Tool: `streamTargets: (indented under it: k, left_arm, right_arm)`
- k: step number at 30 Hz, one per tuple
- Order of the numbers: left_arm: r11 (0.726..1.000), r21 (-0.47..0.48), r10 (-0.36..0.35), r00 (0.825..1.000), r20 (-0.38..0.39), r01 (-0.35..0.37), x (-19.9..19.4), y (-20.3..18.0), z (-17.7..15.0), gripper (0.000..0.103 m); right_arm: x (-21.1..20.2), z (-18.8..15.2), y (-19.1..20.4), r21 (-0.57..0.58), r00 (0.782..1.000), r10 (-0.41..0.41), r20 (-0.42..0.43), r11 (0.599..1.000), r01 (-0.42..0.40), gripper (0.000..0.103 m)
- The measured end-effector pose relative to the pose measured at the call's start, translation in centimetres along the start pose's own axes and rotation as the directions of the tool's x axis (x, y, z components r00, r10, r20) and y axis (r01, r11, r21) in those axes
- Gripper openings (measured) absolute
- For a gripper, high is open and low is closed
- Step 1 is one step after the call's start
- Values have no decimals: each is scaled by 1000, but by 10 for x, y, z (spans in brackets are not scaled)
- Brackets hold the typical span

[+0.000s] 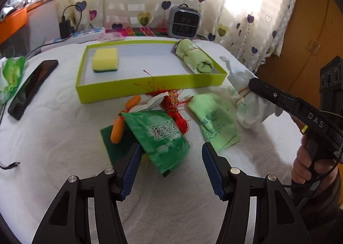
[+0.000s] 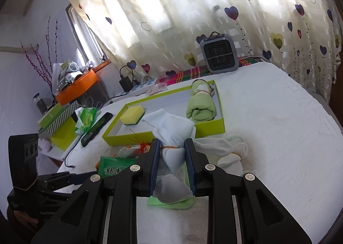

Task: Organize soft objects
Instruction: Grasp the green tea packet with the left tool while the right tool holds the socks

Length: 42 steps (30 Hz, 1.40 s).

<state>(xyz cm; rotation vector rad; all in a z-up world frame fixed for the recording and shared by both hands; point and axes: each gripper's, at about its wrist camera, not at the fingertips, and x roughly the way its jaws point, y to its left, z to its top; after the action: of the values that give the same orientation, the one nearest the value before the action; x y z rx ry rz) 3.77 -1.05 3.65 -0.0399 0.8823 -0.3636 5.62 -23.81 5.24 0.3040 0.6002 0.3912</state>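
The left claw [image 1: 171, 158] stands wide open above the white-covered counter [image 1: 53, 136], with nothing between its blue pads; a dark green sachet [image 1: 159, 136] lies just beyond its tips, touching the left pad's edge in the view. The right claw [image 2: 171, 158] is closed on a white cloth bundle [image 2: 171, 134] tied with an orange band, gripping it at the tied waist and holding it in front of the lime-green tray [image 2: 218, 124]. The tray holds a yellow sponge [image 1: 105, 59] at its left end and a rolled green towel [image 1: 196, 57] at its right end, well apart. In front of the tray lie a red tassel ornament [image 1: 173, 102], two orange pieces [image 1: 117, 130], a light green cloth [image 1: 216, 122] and a dark green scouring pad [image 1: 111, 139]. A black phone [image 1: 32, 87] lies to the left of the tray. A grey fan heater [image 1: 184, 21] stands behind it.
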Motion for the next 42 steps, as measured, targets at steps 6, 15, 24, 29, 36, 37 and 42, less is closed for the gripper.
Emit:
streamTargets:
  k: [6,15,24,29,36,37,42]
  left_arm:
    - [1000,-4,16,1000,16,-16,5,-5,6,58]
    - [997,34,73,997,31,-74,14,-19,13,56]
    - [994,27,106,994,21,-107,20,-21,17,36]
    - [991,33,130,991,14,-130,25,-22,15,24]
    - [994,19,102,994,36,-103,21,-22,13,17]
    - [995,22,101,994,40,-102,21,-21,13,17]
    - [997,25,77,996,51,-78,16,-23,11,14]
  right_arm:
    - [0,-1,-5,16,1000,8,0,1000,-8,25]
    - [0,-2,-10,35,1000,22,-1,999,-22,25]
    - [0,-2,-10,38,1000,27,-5,999,-26,25]
    - [0,-3,-11,39,1000,28,-4,999,-28,25]
    - [-1,-5,-8,38,1000,30,-9,999,-29,25]
    - [-1,-5,-7,37,1000,30,-8,999,-29,25]
    - [-1,-5,-7,37,1000,29,-7,999,-28,25]
